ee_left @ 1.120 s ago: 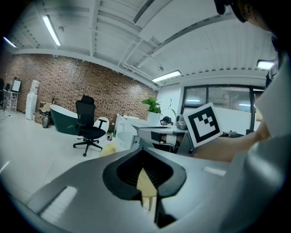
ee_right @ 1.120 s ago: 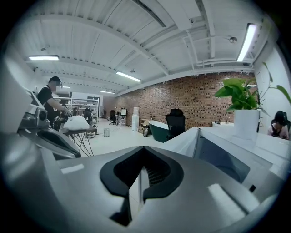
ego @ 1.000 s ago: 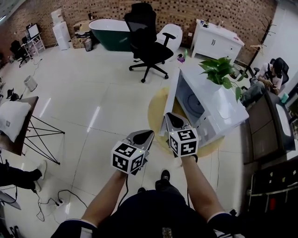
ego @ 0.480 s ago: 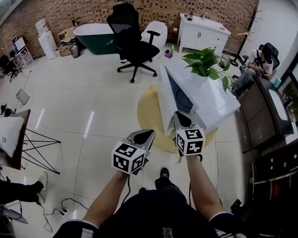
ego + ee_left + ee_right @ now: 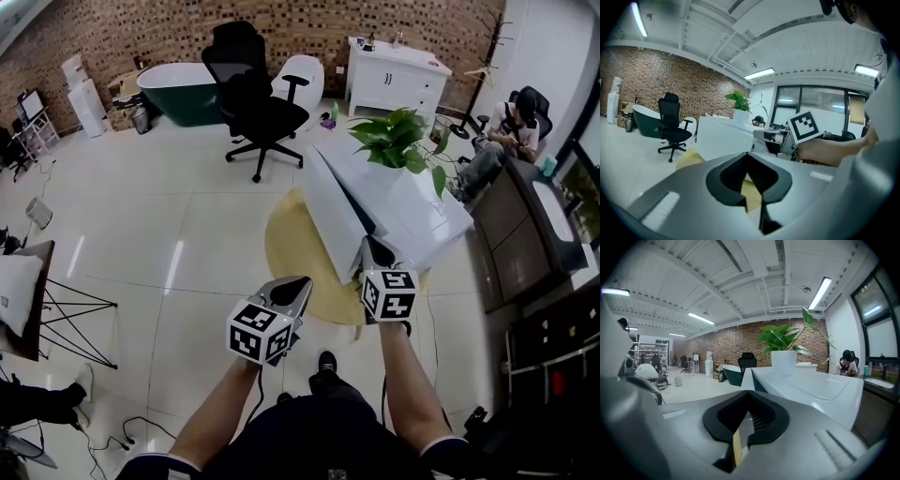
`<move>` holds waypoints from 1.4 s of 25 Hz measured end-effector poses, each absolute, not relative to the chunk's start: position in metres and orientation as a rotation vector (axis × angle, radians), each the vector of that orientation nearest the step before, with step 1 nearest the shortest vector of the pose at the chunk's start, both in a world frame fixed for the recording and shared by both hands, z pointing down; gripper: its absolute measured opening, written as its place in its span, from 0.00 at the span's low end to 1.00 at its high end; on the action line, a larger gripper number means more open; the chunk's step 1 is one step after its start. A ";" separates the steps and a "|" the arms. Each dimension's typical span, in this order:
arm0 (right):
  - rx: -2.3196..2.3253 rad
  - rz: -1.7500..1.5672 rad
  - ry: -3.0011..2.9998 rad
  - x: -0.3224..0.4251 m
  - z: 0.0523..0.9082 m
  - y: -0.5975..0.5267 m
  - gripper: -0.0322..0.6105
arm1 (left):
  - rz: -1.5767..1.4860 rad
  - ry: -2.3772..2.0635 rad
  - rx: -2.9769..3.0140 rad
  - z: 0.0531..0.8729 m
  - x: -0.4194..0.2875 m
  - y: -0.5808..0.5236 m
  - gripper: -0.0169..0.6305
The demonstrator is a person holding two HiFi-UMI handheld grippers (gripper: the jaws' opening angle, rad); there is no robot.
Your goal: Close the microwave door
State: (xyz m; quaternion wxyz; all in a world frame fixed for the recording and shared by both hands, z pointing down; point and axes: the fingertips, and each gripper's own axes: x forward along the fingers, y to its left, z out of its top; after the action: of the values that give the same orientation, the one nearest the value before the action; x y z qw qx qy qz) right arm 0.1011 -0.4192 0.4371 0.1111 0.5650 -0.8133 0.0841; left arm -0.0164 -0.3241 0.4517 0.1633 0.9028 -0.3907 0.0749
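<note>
Beside microwave door (image 5: 325, 204), right tongs (image 5: 373, 247) outstretched, left tongs (image 5: 298, 284) lower.

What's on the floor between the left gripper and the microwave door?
Only a bare yellow rug lies between the left gripper and the door. The head view shows it.

Tiled floor (image 5: 187, 225) bears a yellow rug (image 5: 291, 262) and office chair (image 5: 248, 94).
</note>
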 end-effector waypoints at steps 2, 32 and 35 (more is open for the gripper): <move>1.655 0.242 -2.395 0.100 0.437 -0.418 0.05 | 0.214 -1.108 2.578 0.451 -0.012 -0.326 0.04; 1.796 0.190 -2.420 0.187 0.399 -0.348 0.05 | 0.313 -0.937 2.681 0.482 0.068 -0.414 0.04; 1.792 0.191 -2.411 0.190 0.401 -0.349 0.05 | 0.316 -0.914 2.690 0.484 0.077 -0.416 0.04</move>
State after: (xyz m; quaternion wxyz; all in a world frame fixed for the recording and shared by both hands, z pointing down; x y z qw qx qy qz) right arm 0.1903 -0.3487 0.4008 0.0657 0.5942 -0.7991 0.0632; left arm 0.0767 -0.4161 0.4840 0.1413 0.9316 -0.3165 0.1094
